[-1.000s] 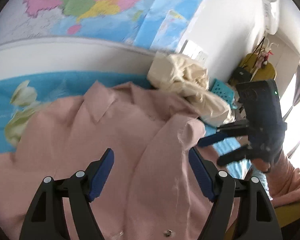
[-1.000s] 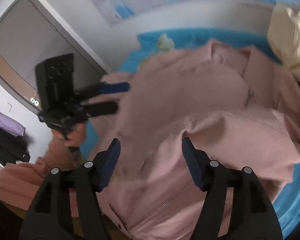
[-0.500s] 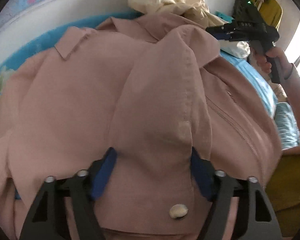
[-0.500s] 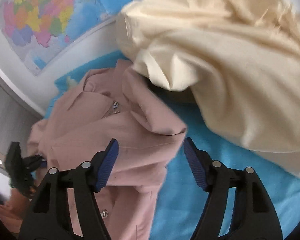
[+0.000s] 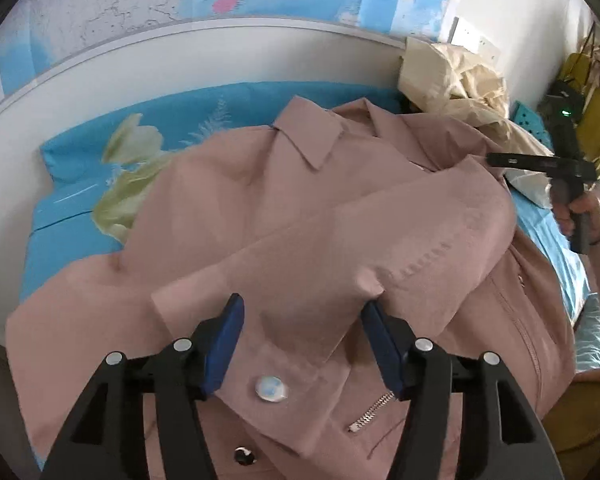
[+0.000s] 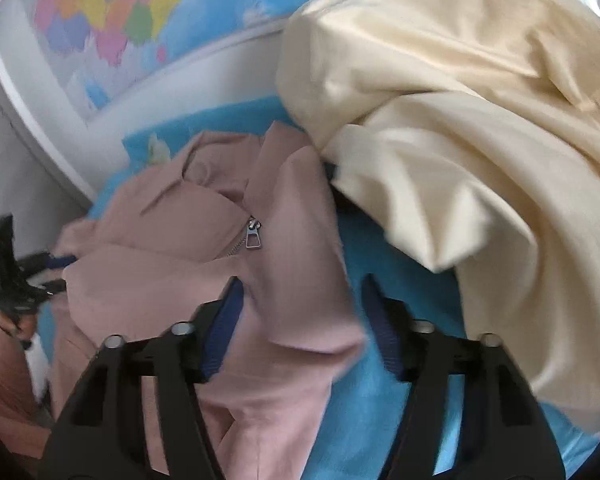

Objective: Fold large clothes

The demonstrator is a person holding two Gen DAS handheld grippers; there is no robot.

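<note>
The pink jacket lies spread on the bed toward its head, soft, limp and light, best pinched at cuff or hem, with left gripper and right gripper both spread apart, gripping nothing.

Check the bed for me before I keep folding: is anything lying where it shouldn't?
The crumpled cream garment is heaped unfolded by the pink jacket's collar end, its edge over the jacket's shoulder. Nothing looks torn or spilled.
</note>
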